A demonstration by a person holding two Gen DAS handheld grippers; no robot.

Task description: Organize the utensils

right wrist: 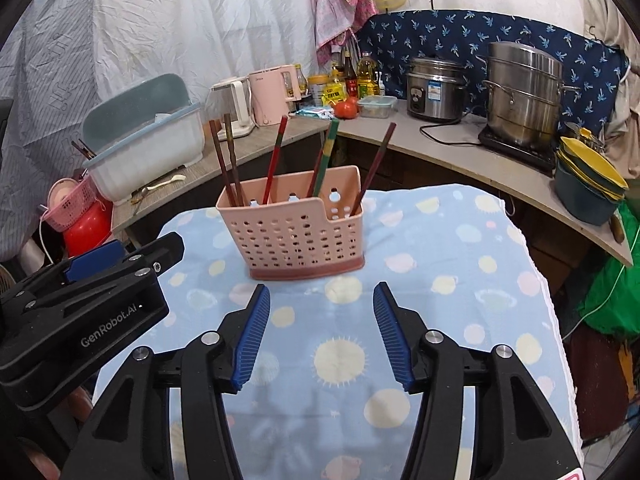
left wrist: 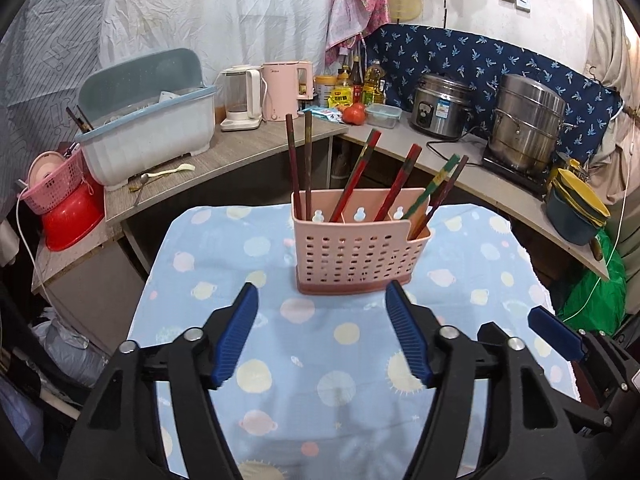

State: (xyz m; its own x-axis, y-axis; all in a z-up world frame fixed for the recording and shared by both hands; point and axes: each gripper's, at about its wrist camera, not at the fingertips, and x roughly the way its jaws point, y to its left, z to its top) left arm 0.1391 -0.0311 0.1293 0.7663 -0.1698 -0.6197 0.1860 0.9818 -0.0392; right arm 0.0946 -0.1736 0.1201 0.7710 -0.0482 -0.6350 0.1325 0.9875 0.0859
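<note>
A pink perforated utensil holder (left wrist: 352, 252) (right wrist: 296, 232) stands upright on a table covered with a blue spotted cloth (left wrist: 320, 360) (right wrist: 440, 300). Several red and brown chopsticks (left wrist: 356, 176) (right wrist: 274, 160) stand in its compartments, leaning at different angles. My left gripper (left wrist: 320, 286) is open just in front of the holder, with nothing between its blue pads. My right gripper (right wrist: 321, 287) is open too, also short of the holder and empty. In each wrist view the other gripper shows at the edge: the right one (left wrist: 556, 332), the left one (right wrist: 96, 256).
Behind the table runs an L-shaped counter (left wrist: 248, 152). On it are a white dish box with a blue lid (left wrist: 148, 136), spoons (left wrist: 168, 172), kettles (left wrist: 280, 92), bottles, a rice cooker (left wrist: 440, 106), a steel pot (left wrist: 528, 124) and stacked bowls (left wrist: 576, 208). A pink basket sits on a red basin (left wrist: 70, 216) at the left.
</note>
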